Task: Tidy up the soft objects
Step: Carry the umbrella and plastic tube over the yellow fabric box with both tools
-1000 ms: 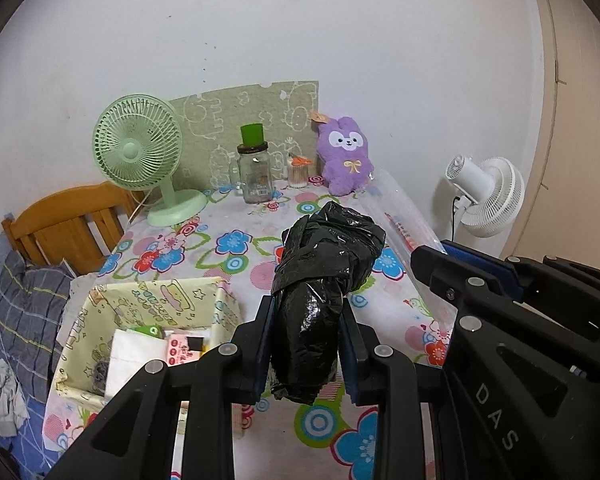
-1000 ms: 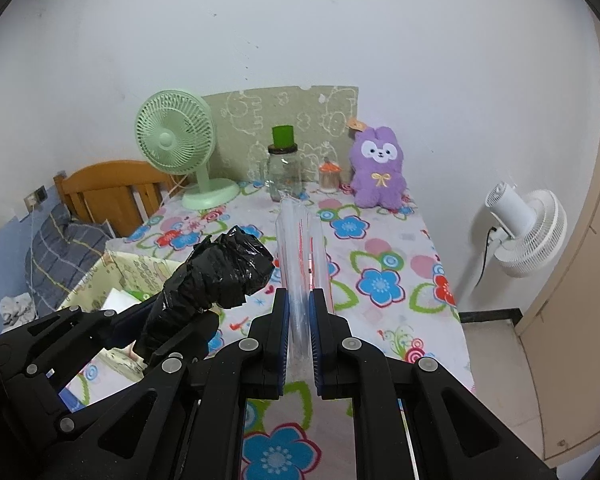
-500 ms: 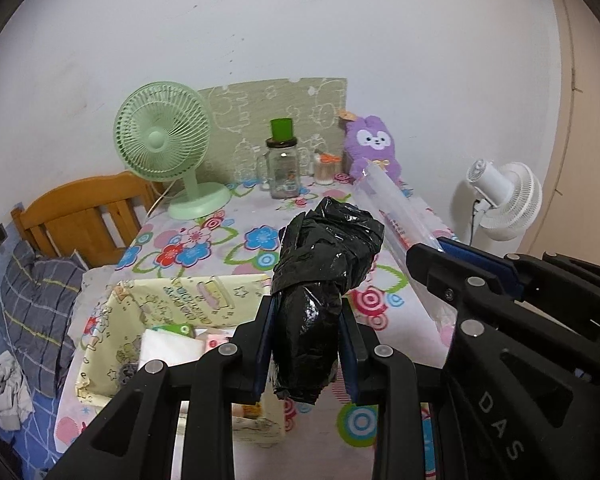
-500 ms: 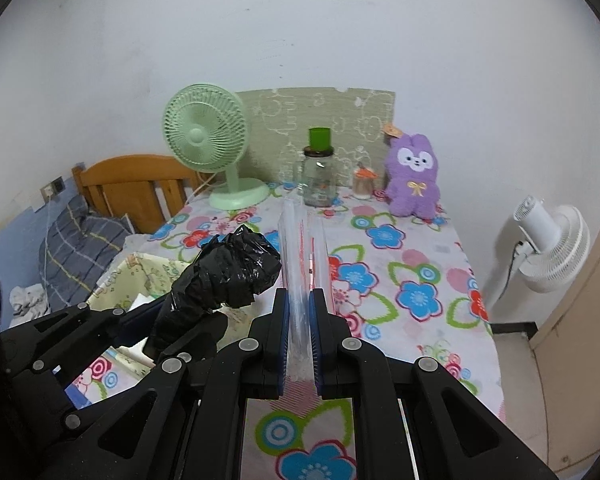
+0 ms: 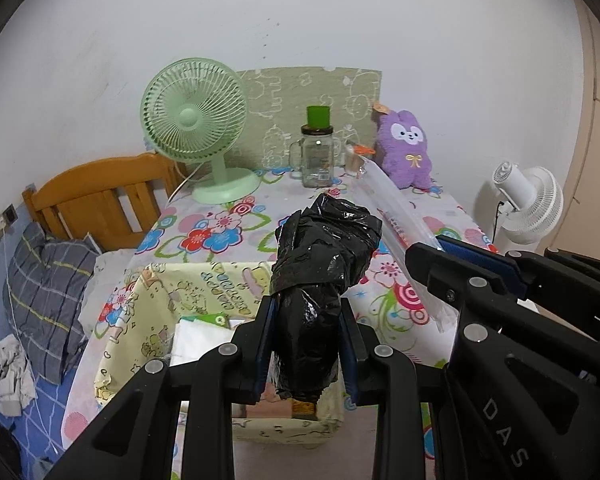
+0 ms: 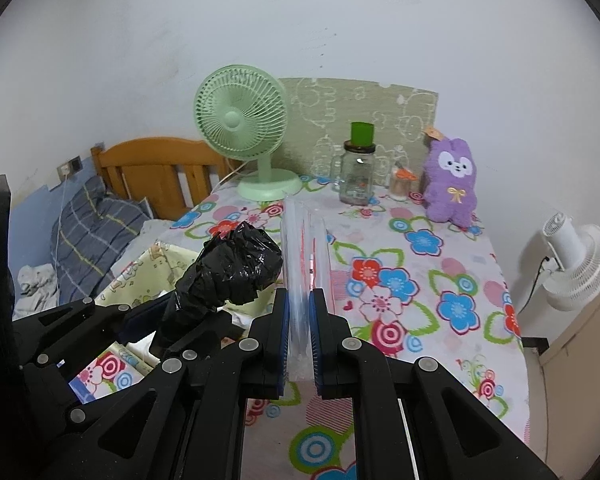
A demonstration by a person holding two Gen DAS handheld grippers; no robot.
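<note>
Both claws pulled back along the counter (image 5: 204,236): left claw (image 5: 306,344) clenched on black bag roll (image 5: 320,264), now above yellow fabric bin (image 5: 148,320); right claw (image 6: 299,340) grasping clear zip bags (image 6: 304,248). Drop-off looks next.

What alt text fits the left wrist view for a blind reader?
The left tool clamps a crumpled black plastic bag bundle above a pale yellow fabric bin on a floral-clothed table. Beside it, the right tool grips a clear plastic zip bag.
</note>
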